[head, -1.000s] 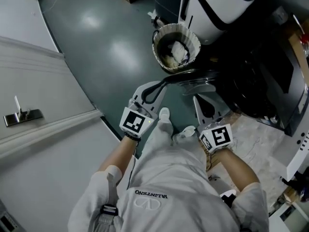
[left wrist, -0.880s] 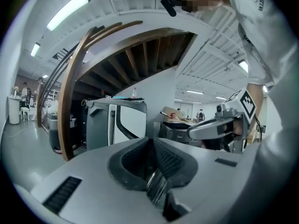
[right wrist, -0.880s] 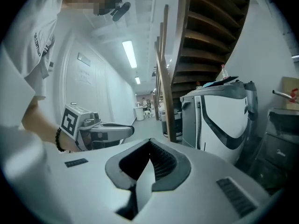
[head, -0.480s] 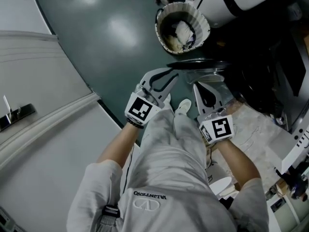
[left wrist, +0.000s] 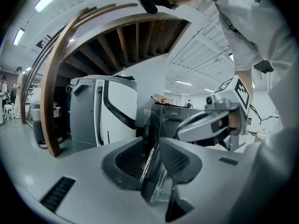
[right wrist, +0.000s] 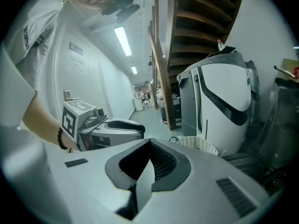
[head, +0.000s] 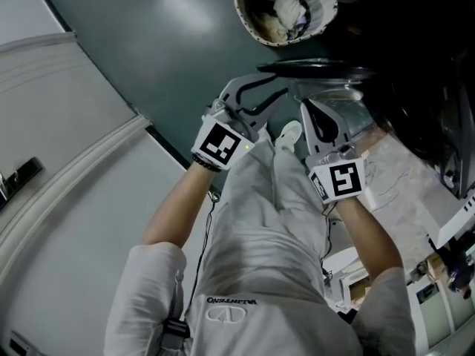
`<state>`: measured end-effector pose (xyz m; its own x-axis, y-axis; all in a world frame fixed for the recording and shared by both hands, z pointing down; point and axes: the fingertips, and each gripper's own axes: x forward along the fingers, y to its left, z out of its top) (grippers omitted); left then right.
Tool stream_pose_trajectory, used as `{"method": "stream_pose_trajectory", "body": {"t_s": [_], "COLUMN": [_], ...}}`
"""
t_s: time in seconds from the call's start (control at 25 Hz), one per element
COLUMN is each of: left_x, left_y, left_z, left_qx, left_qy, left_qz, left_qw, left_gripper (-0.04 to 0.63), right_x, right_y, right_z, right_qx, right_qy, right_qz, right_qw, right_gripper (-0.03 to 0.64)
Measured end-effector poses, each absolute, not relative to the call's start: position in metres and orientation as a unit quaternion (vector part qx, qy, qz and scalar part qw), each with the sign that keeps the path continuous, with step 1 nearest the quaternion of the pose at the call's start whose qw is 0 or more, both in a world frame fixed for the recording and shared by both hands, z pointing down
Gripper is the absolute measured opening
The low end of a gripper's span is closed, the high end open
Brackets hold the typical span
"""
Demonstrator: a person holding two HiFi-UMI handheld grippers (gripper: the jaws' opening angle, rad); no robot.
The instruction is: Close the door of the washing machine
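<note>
The left gripper [head: 280, 89] reaches toward the dark front-loading washing machine [head: 415, 73]. Its jaws have just been opening and stand wide apart. The thin edge of the machine's dark-rimmed glass door [head: 326, 68] sits between them, not clamped. The left gripper view shows that edge in the gap between the two ribbed pads [left wrist: 175, 160]. The door stands swung out from the machine, over the dark green floor [head: 148, 43]. The right gripper [head: 306, 108] hangs just beside the left one, near the door, its jaws pressed together on nothing. A white woven basket [head: 286, 6] holding cloth stands near, beyond the door.
</note>
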<state>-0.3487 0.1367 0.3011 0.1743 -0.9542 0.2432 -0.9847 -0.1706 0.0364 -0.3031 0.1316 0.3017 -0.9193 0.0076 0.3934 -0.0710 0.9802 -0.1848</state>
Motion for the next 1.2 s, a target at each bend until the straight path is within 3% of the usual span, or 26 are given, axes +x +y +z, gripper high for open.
{"method": "stream_pose_trajectory", "body": {"t_s": [1.2], "left_x": [-0.349], "left_y": [0.090], "left_z": [0.485], "left_qx": [0.828], "left_qy": [-0.521], "left_qz": [0.169], "left_qw": [0.119], "left_gripper": [0.118], "right_x": [-0.305], "right_y": [0.103], "right_z": [0.449], "right_qx": [0.068], "right_qy": [-0.960], "right_qz": [0.165], "right_qw": [0.218], "right_gripper": [0.011]}}
